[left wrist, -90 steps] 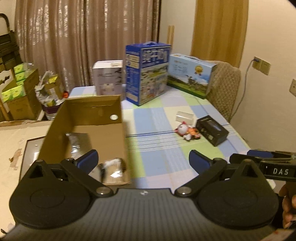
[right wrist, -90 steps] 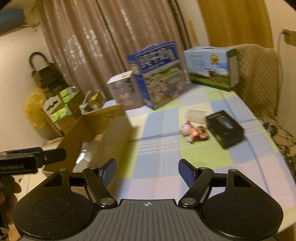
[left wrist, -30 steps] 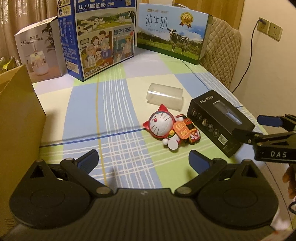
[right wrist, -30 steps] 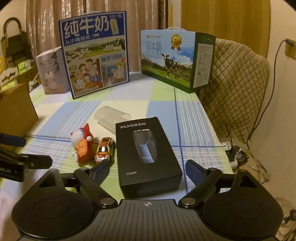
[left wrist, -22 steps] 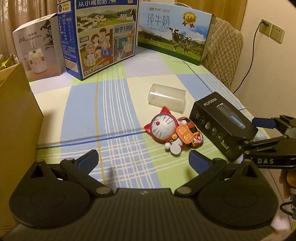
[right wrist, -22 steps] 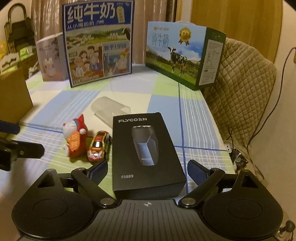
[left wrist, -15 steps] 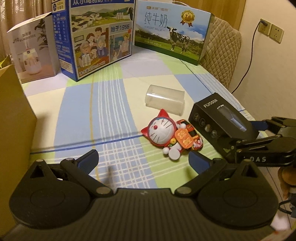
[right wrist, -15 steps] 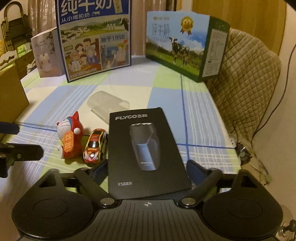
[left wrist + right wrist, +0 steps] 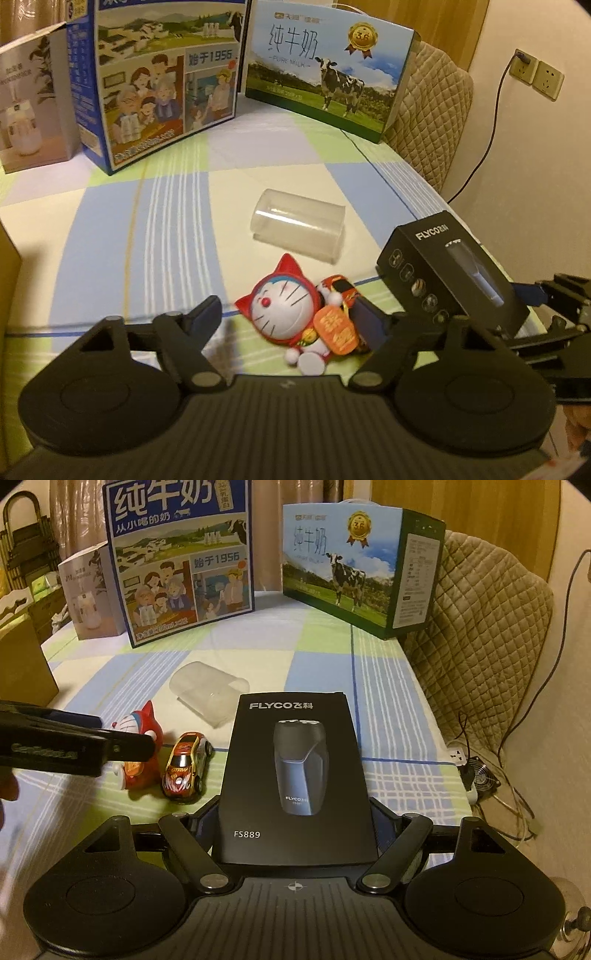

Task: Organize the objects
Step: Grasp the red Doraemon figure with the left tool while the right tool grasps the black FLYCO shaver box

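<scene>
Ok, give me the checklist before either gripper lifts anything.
1. Cat figure between the left gripper's jaws: ok. The jaws have just been closing around it.
2. Left pads pressing on the figure: not ok. A gap shows at one finger.
3. Black box centred between the right gripper's jaws: ok. These have also just been closing.
4. Right pads pressing on the box: cannot tell. The box hides the fingertips.
5. Toy car clear of the left grip: cannot tell. It lies close beside the figure, right by one finger.
</scene>
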The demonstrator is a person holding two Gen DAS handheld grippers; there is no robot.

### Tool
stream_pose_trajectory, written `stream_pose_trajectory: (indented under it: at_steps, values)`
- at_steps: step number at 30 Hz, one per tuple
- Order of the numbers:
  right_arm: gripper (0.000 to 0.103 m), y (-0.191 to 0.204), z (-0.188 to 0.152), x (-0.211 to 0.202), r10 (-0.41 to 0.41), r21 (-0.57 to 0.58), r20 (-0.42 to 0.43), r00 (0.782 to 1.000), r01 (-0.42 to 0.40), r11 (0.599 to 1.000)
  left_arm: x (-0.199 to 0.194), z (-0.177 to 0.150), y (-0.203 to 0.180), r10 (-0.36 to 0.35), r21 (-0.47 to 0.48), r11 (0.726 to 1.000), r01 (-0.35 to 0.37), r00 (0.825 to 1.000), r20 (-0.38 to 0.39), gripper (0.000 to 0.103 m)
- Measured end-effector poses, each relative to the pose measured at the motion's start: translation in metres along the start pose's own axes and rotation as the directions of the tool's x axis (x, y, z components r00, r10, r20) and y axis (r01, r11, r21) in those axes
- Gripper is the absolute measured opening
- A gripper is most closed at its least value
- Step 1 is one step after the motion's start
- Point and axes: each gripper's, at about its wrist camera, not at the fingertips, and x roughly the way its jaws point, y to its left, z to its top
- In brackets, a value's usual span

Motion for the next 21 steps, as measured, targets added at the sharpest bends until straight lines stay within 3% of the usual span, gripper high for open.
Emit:
stream_pose_trajectory:
  at_steps: [12, 21]
  values:
    - [0.076, 0.0058, -0.0006, -0.0021, 0.012, 0.005, 0.004, 1.000, -0.012, 1.000, 0.0057, 0.0015, -0.0007, -0.031, 0.001, 1.000, 0.031, 1.000, -0.001, 0.059]
    - [0.076, 0.0063, 0.0000, -0.0017, 0.016, 0.011, -0.001, 1.000, -0.016, 1.000, 0.0122, -0.0047, -0.0042, -0.024, 0.018, 1.000, 0.024, 1.000, -0.011, 0.069]
